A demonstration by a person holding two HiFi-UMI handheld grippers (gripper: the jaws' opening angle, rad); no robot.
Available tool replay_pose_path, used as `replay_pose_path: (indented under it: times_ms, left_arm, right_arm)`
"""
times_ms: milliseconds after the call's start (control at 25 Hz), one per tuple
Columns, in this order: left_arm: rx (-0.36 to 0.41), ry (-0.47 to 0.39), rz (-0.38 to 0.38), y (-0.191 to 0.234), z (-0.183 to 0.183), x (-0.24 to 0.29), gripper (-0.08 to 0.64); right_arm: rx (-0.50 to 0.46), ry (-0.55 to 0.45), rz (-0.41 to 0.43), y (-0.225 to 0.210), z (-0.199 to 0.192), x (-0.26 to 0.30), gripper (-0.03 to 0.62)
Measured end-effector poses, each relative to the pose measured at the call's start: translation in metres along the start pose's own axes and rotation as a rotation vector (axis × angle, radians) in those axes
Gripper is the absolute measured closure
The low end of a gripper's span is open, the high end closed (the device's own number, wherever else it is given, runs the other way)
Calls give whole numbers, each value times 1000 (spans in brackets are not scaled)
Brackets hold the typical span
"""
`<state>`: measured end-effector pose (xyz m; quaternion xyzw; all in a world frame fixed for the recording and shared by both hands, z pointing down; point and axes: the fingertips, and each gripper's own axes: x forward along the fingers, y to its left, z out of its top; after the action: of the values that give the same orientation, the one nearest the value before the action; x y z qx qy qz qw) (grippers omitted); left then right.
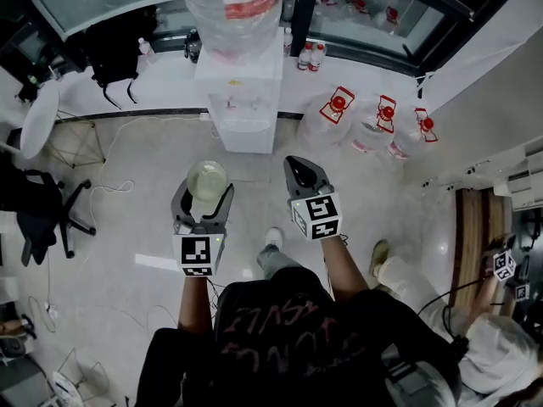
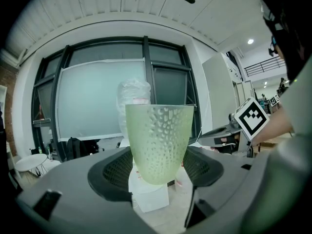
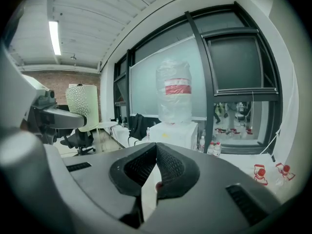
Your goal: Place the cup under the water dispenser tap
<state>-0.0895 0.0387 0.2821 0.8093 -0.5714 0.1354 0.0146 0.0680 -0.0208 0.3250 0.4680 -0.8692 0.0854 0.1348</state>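
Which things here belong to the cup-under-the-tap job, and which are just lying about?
Job: cup, clamped in the jaws of the left gripper; water dispenser; right gripper, jaws shut and empty.
Lying about: spare water jugs; office chair; black bag; small bottles.

The water dispenser (image 1: 246, 83) is cut off at top; its taps (image 1: 241, 104) look too small to judge.

Person's in a black short-sleeved tee (image 1: 280, 329) with faded red lettering, and the left gripper (image 1: 205, 195) and right gripper (image 1: 299, 166) are dark grey with textured black pads (image 3: 168, 167), each topped by a white cube (image 1: 197, 255) of black square markers.
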Motion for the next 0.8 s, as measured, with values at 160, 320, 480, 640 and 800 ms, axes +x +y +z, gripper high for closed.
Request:
replay_pose_path:
  times_ms: [160,320,480,640,800]
  left_arm:
    - [-4,23,24,7,-1,28,227]
    - [-6,33,49,19,3,49,227]
    - [4,26,65,27,6,63,227]
    - [18,16,83,39,13,75,227]
    - [24,9,92,49,18,85,227]
  right_arm:
    - [2,23,22,-21,-2,23,577]
    - [29,21,45,-37,2,43,577]
    - [29,25,60,-46,1,57,577]
    - [25,27,68,-52,1,65,577]
    - [22,21,56,-62,7,73,577]
